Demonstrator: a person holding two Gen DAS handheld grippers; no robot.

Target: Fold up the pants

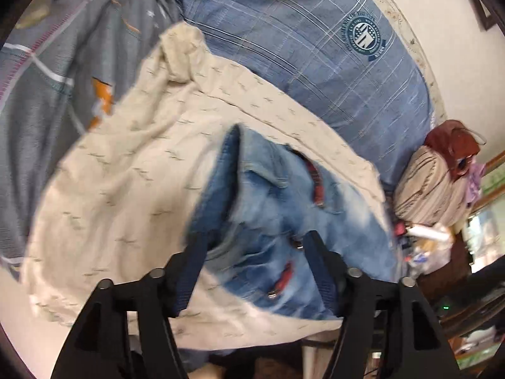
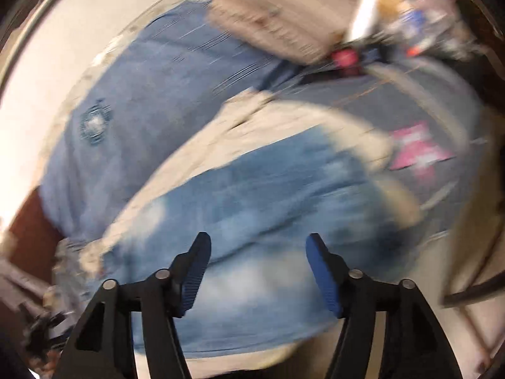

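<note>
Your left claw (image 1: 255, 246) and right claw (image 2: 257, 249) both hang spread above the jeans (image 1: 284, 221); next, pinch an edge.

the pants (image 1: 277, 218) are washed-out blue denim, paler in patches, with small red tabs. they lie on a cream cloth (image 1: 126, 189) flecked with little grey dashes. the pillow (image 1: 300, 47) is blue plaid with thin white lines and a dark teal round crest. the blanket (image 1: 63, 63) is grey with white lines and orange marks. each hand-held gripper is black with blue pads (image 2: 325, 278).
</note>
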